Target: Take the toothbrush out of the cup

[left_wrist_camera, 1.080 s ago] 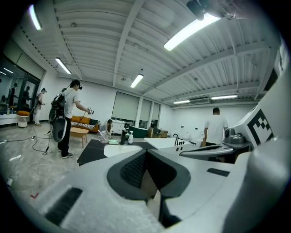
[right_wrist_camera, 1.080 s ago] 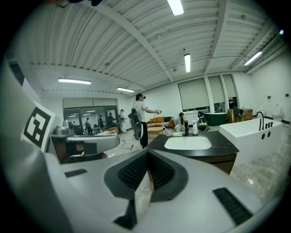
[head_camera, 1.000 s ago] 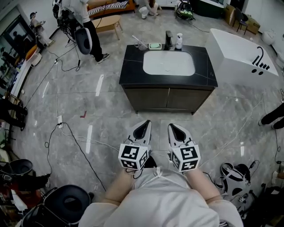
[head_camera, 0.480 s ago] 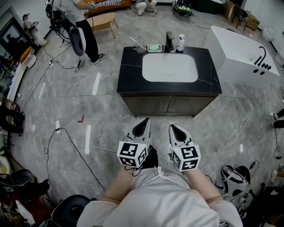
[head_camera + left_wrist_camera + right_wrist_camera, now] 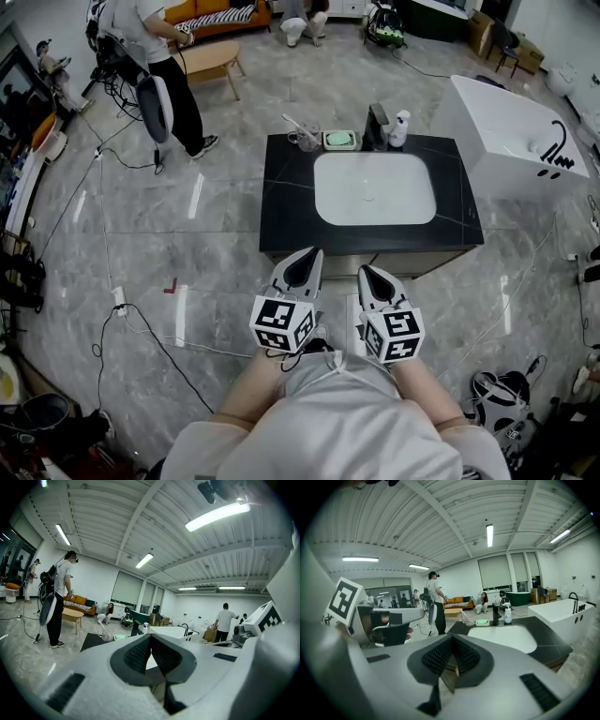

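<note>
A clear cup (image 5: 304, 141) stands at the back left corner of the black vanity counter (image 5: 285, 202), with a toothbrush (image 5: 292, 126) leaning out of it to the left. The left gripper view shows the cup (image 5: 107, 637) far ahead; the right gripper view shows it (image 5: 468, 619) beside the soap dish. My left gripper (image 5: 302, 265) and right gripper (image 5: 374, 279) are held side by side in front of my body, short of the vanity's front edge. Both are shut with nothing between their jaws.
A white sink (image 5: 374, 187) fills the counter's middle. Behind it are a green soap dish (image 5: 339, 140), a black faucet (image 5: 378, 125) and a white bottle (image 5: 400, 129). A white bathtub (image 5: 516, 131) stands to the right. Cables cross the floor; a person (image 5: 150, 56) stands far left.
The vanity has come closer and now sits just ahead of the grippers. Both grippers keep their place before my body and stay shut.
</note>
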